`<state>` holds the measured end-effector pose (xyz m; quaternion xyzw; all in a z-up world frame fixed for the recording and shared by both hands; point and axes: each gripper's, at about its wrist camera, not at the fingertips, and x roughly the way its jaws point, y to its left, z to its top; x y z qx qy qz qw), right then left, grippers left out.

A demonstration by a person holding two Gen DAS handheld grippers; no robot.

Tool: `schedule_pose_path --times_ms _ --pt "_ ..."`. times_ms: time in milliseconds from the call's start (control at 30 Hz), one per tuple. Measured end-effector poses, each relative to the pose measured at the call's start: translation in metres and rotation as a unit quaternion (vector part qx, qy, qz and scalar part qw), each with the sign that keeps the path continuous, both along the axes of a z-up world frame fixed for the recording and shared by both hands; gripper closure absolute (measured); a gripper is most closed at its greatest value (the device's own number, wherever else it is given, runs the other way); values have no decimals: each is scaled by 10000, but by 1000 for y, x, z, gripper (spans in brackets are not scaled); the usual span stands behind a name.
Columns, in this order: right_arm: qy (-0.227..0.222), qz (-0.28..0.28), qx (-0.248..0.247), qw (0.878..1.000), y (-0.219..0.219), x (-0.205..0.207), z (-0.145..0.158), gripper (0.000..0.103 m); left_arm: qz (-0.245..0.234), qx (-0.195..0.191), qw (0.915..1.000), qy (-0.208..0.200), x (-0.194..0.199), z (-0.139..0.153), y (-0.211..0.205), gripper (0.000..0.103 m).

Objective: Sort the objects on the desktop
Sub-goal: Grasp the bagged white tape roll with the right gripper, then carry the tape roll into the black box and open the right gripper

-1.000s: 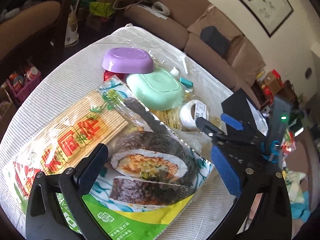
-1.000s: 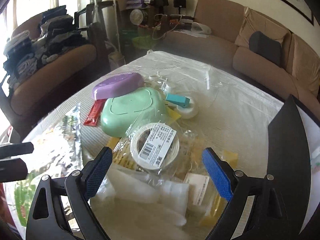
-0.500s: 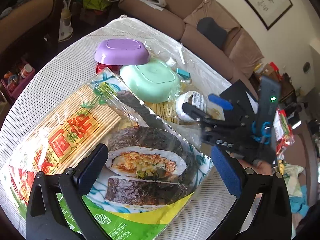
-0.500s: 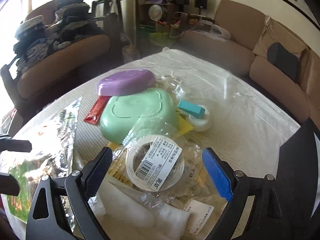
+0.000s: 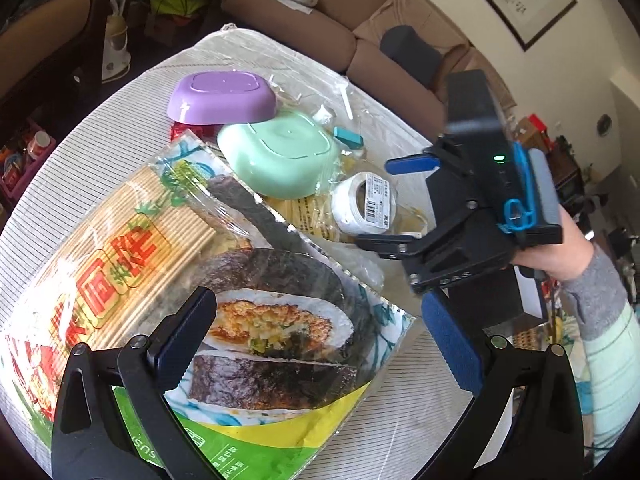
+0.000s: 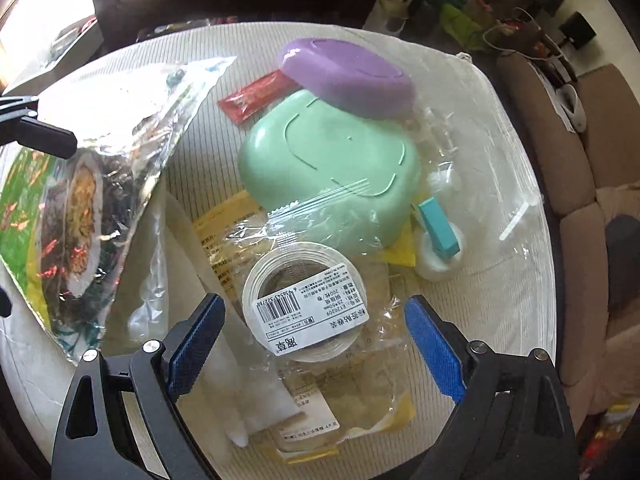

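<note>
White tape roll [image 6: 306, 300] in a clear wrapper lies on the worktop [image 6: 500, 152], right under the right tongs [image 6: 314, 346]. It sits between the two blue pads, nearer the left one, and no pad touches it. The right tongs are wide apart and hold nothing. Just past the roll lie a green dish [image 6: 328, 160] and a purple dish [image 6: 348, 76], both upside down and touching, with a red packet [image 6: 256, 96] beside them. A small white thing with a teal clip [image 6: 438, 240] sits to the right of the green dish.

The left tongs [image 5: 316, 340] hang over a big sushi mat pack [image 5: 180, 280]. They are wide apart too, and hold nothing. In the left view, a hand [image 5: 560, 252] in a grey sleeve holds the right tongs over the tape roll.

A second ago the right tongs looked across the worktop at the sofa. Now they have rolled over and look almost straight down, and the roll sits closer between the pads. The left tongs have hardly moved.
</note>
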<state>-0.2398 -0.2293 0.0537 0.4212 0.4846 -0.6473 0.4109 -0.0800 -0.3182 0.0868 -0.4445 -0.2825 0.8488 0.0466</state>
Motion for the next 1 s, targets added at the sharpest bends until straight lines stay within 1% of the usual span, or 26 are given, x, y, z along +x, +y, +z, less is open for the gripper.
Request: schedule_pose_path --times_ms 67,100,133,200,233,333,400,467,600,700,767,800,867,900,933,1000 --pt "-12 -7 37 10000 -1 -2 -8 11 -39 -63 10000 -7 -1 0 4 0" --pt "-82 -44 -7 10000 -1 -4 -11 14 -45 -72 10000 -14 -1 0 4 0" --pt "-165 -120 -69 9998 1 -6 -12 24 -50 -54 10000 -31 -1 -1 4 0" --pt "-272 -340 -250 9987 6 -12 -8 34 -32 -4 10000 -50 -2 -2 4 0" --pt "-313 -413 -366 9980 9 -13 -4 36 -14 19 10000 -57 -2 -3 3 0" --pt "-255 -746 -732 9942 25 -15 12 37 14 64 10000 -42 -2 -3 3 0" --pt "-331 -1090 -1094 9874 40 -18 25 38 4 57 10000 -44 -3 -3 5 0" --pt "-417 -1490 -1525 9761 60 -21 41 38 -32 43 10000 -44 -4 -3 7 0" --pt "-738 -2180 -2443 9420 105 -21 81 38 -124 -68 9999 -31 -5 -2 14 0" --pt "-752 -2545 -2890 9198 144 -17 117 38 -198 -108 9997 -68 -7 -5 17 0" --pt "-696 -2855 -3145 9026 176 -19 141 38 -213 -142 9996 -124 -8 -8 21 0" --pt "-574 -3032 -3200 8958 194 -23 154 38 -226 -159 9995 -140 -9 -9 23 0" --pt "-232 -3239 -3122 8928 224 -33 170 37 -263 -224 9993 -124 -11 -8 29 0" --pt "-90 -3334 -2997 8939 238 -41 174 37 -290 -270 9992 -103 -12 -8 33 0" --pt "59 -3382 -2830 8975 249 -50 173 37 -333 -337 9989 -74 -13 -7 38 0" --pt "459 -3408 -2233 9121 267 -66 166 37 -434 -467 9980 -17 -15 -5 47 0"
